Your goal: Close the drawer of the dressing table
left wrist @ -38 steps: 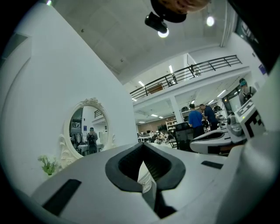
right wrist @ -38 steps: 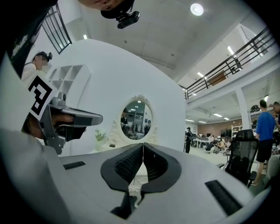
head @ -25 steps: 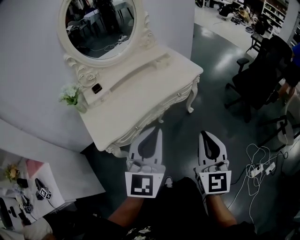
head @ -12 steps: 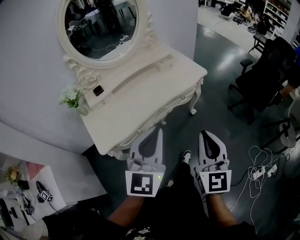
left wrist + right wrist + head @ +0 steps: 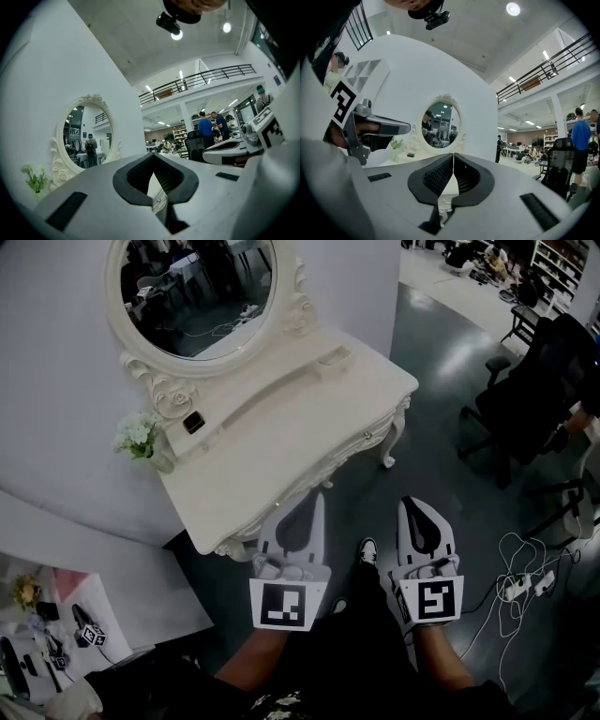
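White dressing table (image 5: 281, 442) stood vs. the pale wall, top mostly bare. Back-left corner: small vase w/ white flowers (image 5: 139, 435). Small dark square item (image 5: 193, 422) sat just beside it on the raised back ledge, under the oval mirror (image 5: 192, 292). Dark floor (image 5: 441, 493) carried an office chair (image 5: 534, 381) and white cables (image 5: 520, 582) at right.

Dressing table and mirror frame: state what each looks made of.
Dressing table: probably painted wood, cream with a smooth satin top and carved curved legs; could be moulded composite. Mirror frame: same cream finish, with raised scrolls and rosettes, so carved wood or cast resin; cannot tell which.
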